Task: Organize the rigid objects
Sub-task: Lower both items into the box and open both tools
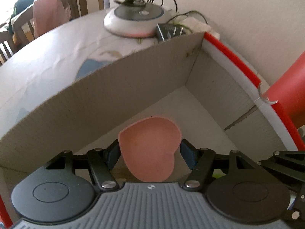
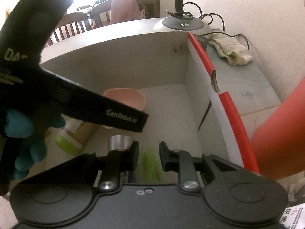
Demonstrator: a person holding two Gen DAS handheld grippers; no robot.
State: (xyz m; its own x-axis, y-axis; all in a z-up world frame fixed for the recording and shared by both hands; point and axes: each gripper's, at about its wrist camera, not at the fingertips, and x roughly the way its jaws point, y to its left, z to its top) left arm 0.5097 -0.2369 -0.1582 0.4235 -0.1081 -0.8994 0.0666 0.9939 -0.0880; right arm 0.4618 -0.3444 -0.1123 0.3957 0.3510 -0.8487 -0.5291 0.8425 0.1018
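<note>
**Inspector:** State the item and what holds it.

**Operator:** I have a pink heart-shaped dish [image 1: 149,150], smooth and rigid, pinched between the blue pads [image 1: 187,155] of my left gripper [image 1: 149,153]. The jaws are closed onto its sides. It sits over the inside of the box [image 1: 209,87], near the far corner. From the right wrist view the dish [image 2: 124,98] shows beyond my gloved left hand [image 2: 22,133] and a black strap.

**Inspector:** And the right tool?

**Operator:** My right gripper [image 2: 148,157] stands spread, with a clear gap between its fingers, holding nothing. Just beside its left finger is a metal cylinder [image 2: 119,142]; a green object [image 2: 150,166] lies under the gap, too blurred to name. A green-capped bottle [image 2: 73,132] lies on its side on the box floor, left of that.

**Inspector:** The box and its surroundings?

**Operator:** The box is corrugated cardboard, pale inside, with a red rim on its right wall and a red flap [image 1: 291,87] folded outward. It rests on a pale table [image 1: 47,61] whose surface looks worn. Behind the box stands a round white lamp base [image 1: 133,20] with a black pole and cables, and a crumpled cloth [image 2: 231,52] lies near the wall. Wooden chairs [image 1: 76,2] stand past the table.
</note>
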